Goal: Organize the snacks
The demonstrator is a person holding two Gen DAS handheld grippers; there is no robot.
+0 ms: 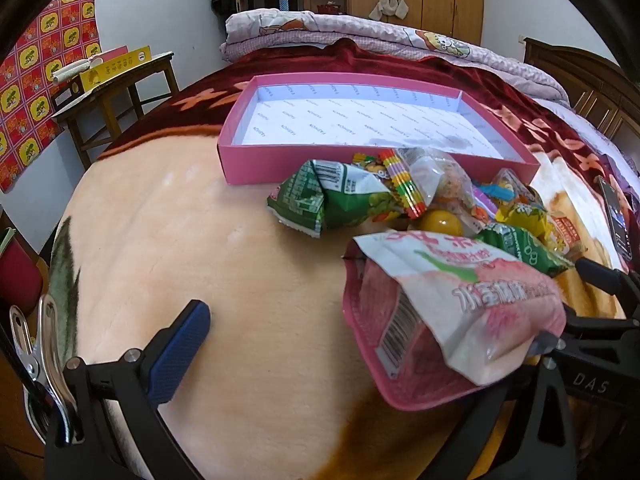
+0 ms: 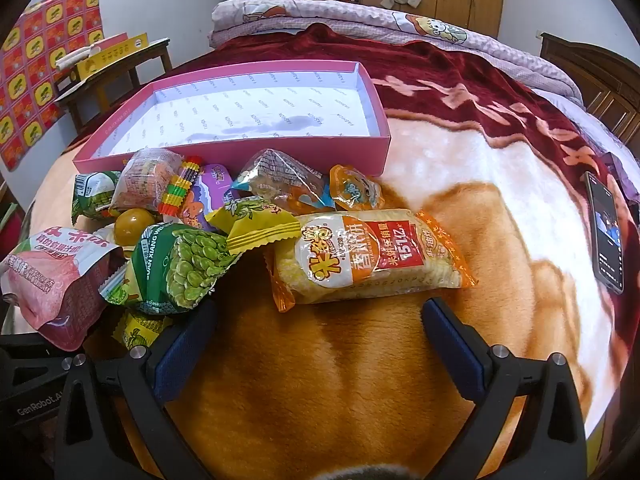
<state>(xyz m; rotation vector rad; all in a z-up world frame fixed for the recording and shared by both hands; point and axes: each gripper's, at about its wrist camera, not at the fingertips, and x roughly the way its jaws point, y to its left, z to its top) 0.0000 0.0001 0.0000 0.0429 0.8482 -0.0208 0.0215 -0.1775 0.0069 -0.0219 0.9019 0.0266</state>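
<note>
A shallow pink box [image 1: 260, 164] [image 2: 280, 152] with a white printed lining sits empty on the blanket. Against its front wall lies a heap of snacks: green pea bags [image 1: 332, 196] [image 2: 180, 268], a yellow ball [image 1: 438, 222] [image 2: 132, 220] and small wrapped sweets. My left gripper [image 1: 372, 320] is open wide; a pink peach pouch [image 1: 452, 320] [image 2: 52, 292] lies over its right finger, well away from the left pad. My right gripper [image 2: 320, 320] is open just short of an orange rice-cracker pack [image 2: 368, 256], with only blanket between its fingers.
A dark phone [image 1: 618, 216] [image 2: 606, 232] lies on the blanket to the right. A folded quilt [image 1: 340, 28] is piled behind the box. A wooden side table [image 1: 120, 80] with a yellow carton stands at the left. A metal clip [image 1: 32, 352] hangs by my left gripper.
</note>
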